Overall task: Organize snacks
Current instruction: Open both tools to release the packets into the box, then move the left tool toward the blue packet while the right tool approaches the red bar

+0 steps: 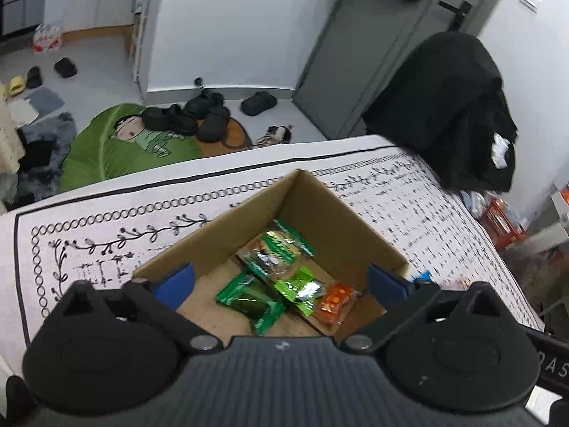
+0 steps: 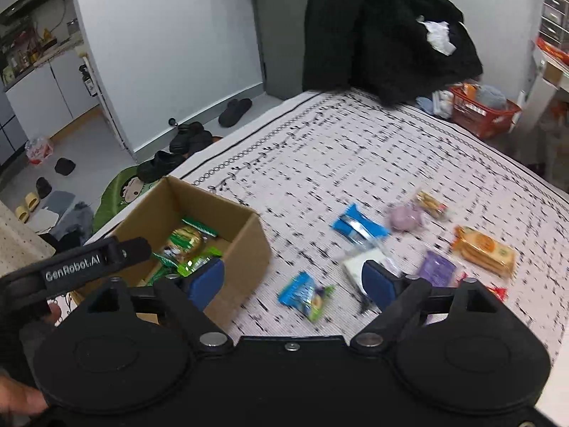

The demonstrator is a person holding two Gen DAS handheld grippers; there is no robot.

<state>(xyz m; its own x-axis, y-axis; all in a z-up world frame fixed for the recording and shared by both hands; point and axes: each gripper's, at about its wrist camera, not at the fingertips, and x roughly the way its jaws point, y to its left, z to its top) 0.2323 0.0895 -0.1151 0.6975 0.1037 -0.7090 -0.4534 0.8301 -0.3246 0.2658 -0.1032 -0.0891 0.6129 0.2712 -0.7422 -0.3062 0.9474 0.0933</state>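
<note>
Snacks (image 1: 270, 277) in cardboard box (image 1: 320, 213), left gripper (image 1: 281, 281) spread wide above, right gripper (image 2: 293, 279) spread, both empty.

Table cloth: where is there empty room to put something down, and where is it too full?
Bare cloth lies beyond the cardboard box, up to the black coat. A narrower gap runs between the box and the blue packet. It is crowded to the right, around the orange cracker pack and purple packet.

Brown cardboard box (image 1: 249, 220) holds green packets (image 1: 249, 300) and 1 orange packet (image 1: 334, 300); the white tablecloth (image 2: 355, 142) carries black printed marks and a chain border.
</note>
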